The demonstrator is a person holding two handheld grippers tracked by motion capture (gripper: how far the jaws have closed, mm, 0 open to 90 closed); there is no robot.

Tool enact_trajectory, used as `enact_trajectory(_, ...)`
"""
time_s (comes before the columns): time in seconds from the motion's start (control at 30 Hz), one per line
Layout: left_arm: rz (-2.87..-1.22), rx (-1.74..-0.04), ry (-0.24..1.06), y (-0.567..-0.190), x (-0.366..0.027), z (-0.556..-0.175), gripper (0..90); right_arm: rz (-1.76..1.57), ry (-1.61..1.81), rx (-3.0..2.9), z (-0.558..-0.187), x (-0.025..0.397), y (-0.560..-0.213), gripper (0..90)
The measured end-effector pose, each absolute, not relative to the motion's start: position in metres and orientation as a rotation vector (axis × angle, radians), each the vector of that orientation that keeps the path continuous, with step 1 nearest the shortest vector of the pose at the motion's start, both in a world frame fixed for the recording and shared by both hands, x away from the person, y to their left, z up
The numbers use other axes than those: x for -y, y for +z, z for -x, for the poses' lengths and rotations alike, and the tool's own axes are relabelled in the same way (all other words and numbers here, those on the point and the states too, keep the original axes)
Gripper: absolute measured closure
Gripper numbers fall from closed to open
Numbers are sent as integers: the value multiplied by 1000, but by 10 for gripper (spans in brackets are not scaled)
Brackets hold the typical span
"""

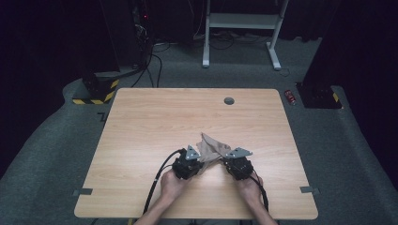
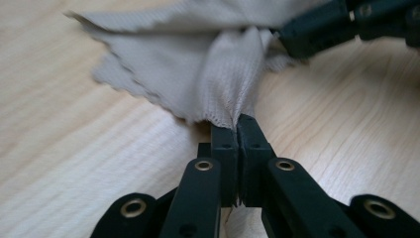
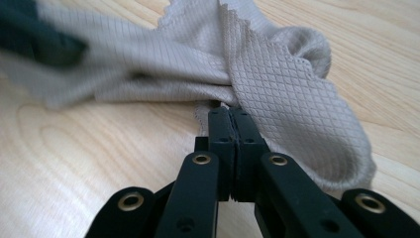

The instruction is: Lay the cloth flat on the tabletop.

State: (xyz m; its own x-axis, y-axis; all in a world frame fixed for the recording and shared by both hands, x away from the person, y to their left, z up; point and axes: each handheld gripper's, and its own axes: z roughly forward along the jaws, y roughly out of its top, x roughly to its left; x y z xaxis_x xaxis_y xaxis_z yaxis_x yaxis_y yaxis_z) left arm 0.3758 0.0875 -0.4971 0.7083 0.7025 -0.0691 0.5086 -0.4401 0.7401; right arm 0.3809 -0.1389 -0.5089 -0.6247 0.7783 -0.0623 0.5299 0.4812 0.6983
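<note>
Pinching with my left gripper (image 2: 236, 130), I have its jaws clamped flat on a gathered edge of the beige cloth (image 2: 198, 64), which sits on the wooden table (image 1: 141, 122) near me, a little right of centre. It looks thin, light and limp, so I judge it will sag and bunch wherever it is unsupported; edges and corners are the sensible places to grip. Its weave shows a fine diamond grid, and the borders are pinked in a zigzag. On the right, my right gripper (image 3: 232, 115) is likewise clenched on a fold, the cloth rumpled between the two.
</note>
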Motion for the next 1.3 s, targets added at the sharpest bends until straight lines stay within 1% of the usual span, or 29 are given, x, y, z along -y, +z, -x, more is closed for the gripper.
enact_trajectory(0.17, -2043, -957, 365, -478, -111, -379, 880, -1074, 940, -2349, -373, 152, -500, 890)
enact_trajectory(0.37, -1974, -1008, 403, -464, -136, -381, 880, -1078, 968, -2299, -365, 173, -488, 890)
enact_trajectory(0.5, -1956, -1076, 409, -466, -148, -387, 881, -1093, 964, -2262, -365, 183, -481, 890)
enact_trajectory(0.6, -1997, -1101, 392, -476, -147, -390, 877, -1113, 947, -2264, -370, 186, -485, 888)
enact_trajectory(0.67, -2027, -1110, 393, -485, -145, -390, 866, -1131, 942, -2274, -371, 184, -490, 871)
enact_trajectory(0.73, -2032, -1123, 382, -491, -145, -389, 810, -1143, 962, -2278, -370, 181, -492, 822)
enact_trajectory(0.83, -2035, -1134, 379, -495, -145, -388, 734, -1107, 1003, -2277, -364, 175, -489, 797)
enact_trajectory(1.0, -2035, -1142, 386, -496, -144, -388, 597, -966, 1034, -2340, -349, 150, -489, 767)
enact_trajectory(1.1, -2047, -1149, 381, -499, -144, -388, 586, -946, 1056, -2375, -348, 137, -492, 751)
enact_trajectory(1.17, -2058, -1150, 375, -500, -144, -388, 597, -948, 1074, -2389, -349, 131, -494, 741)
enact_trajectory(1.3, -2055, -1135, 371, -499, -145, -388, 668, -906, 1076, -2439, -347, 114, -497, 724)
